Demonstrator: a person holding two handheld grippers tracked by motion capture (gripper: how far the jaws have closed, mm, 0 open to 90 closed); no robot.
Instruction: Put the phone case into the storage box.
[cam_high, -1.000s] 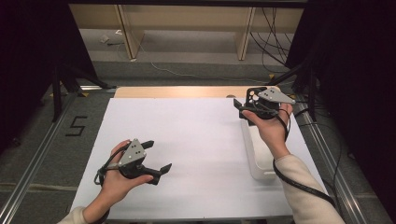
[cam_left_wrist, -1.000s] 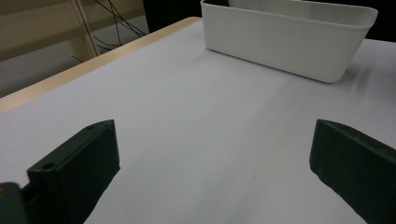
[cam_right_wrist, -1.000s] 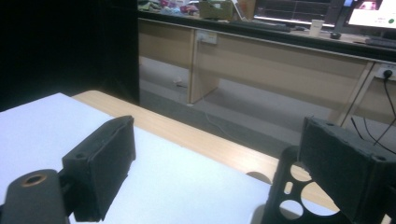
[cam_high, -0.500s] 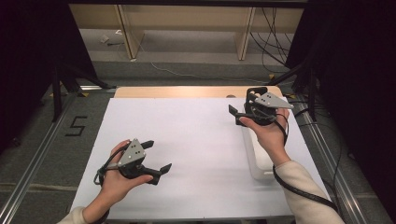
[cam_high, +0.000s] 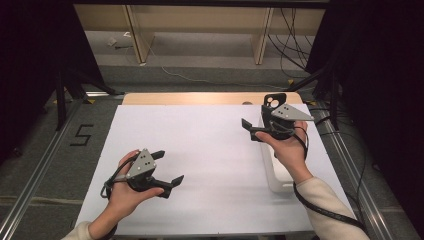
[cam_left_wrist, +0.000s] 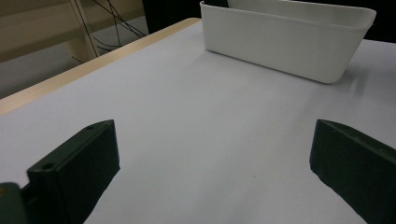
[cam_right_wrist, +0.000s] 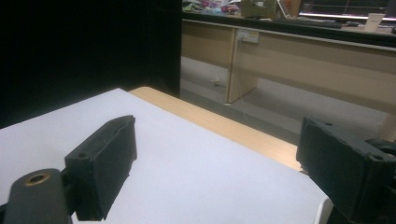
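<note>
A white table (cam_high: 210, 165) carried a white plastic tub (cam_left_wrist: 299, 42) along its right edge. The right gripper (cam_high: 257, 131) hovered above the tub's far end, jaws apart and empty; the left gripper (cam_high: 167, 170), well left of the tub, gaped empty too.

White table sheet (cam_high: 210, 150), bare wooden edge (cam_high: 200, 98) at its far side, floor marking "5" (cam_high: 80, 135) — cables (cam_high: 292, 37) beyond.

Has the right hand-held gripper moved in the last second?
Yes. The right hand-held gripper has slid a little leftward over the white bin, toward the table's middle. Its jaws stand open.
</note>
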